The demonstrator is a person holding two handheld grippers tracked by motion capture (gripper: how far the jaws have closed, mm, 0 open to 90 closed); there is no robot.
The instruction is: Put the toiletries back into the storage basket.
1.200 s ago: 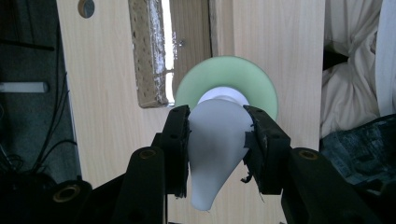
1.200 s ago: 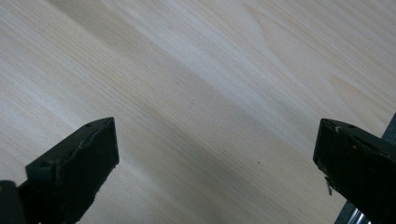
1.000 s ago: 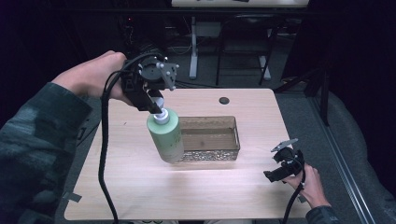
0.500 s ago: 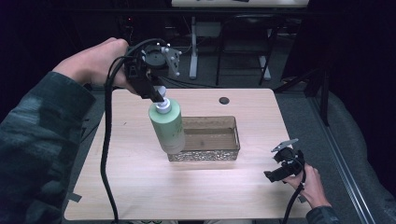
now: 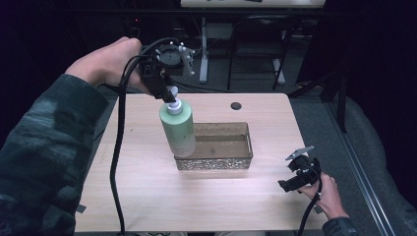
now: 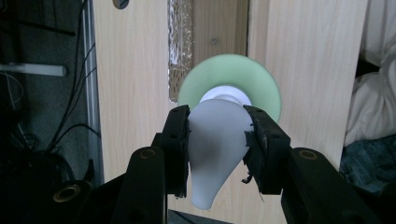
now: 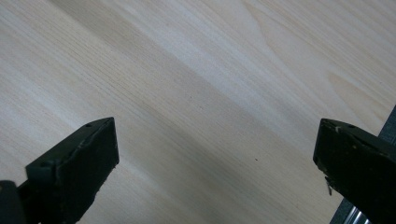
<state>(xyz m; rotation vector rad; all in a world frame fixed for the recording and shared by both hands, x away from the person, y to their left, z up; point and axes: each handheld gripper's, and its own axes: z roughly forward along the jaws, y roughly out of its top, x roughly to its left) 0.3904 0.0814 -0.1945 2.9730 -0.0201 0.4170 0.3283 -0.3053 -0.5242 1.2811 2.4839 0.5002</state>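
bottle (image 5: 178, 130), pale green with a white pump head (image 6: 215, 149), hangs straight below the left gripper (image 5: 169, 94), whose 2 jaws are clamped on either side of that pump head. the bottle hangs slightly tilted, its base over the left end of the clear tray (image 5: 246, 160) on the table (image 5: 147, 196); whether it touches the tray cannot be told. the left hand (image 5: 110, 64) holds its gripper raised, pointing down, forearm slanting in from the lower left. the right gripper (image 5: 297, 176) rests low near the table's right front corner, jaws wide apart over bare wood, well apart from the bottle. no readable writing shows on the bottle.
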